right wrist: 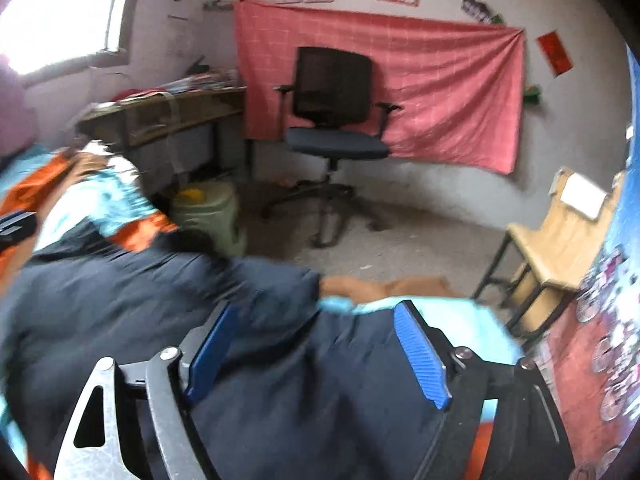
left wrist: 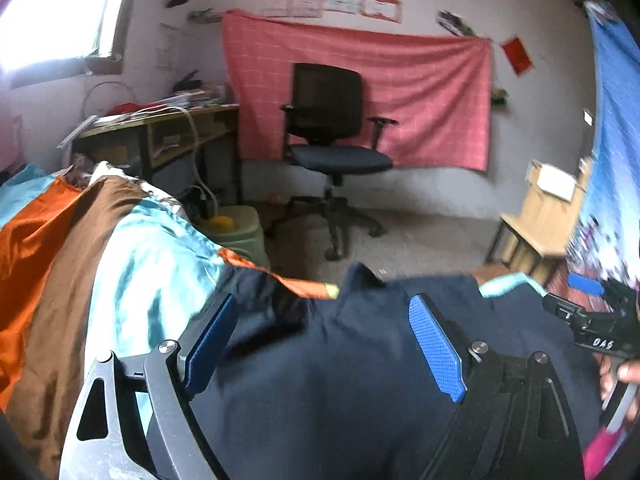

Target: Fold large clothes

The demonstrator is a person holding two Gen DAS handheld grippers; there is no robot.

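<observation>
Blown-out window glare, seemingly motion-blurred edges

white letters "das" on the black body of the right gripper, at three o'clock

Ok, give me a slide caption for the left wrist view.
Left gripper open above a dark navy garment on a striped bedspread, office chair beyond.
</observation>
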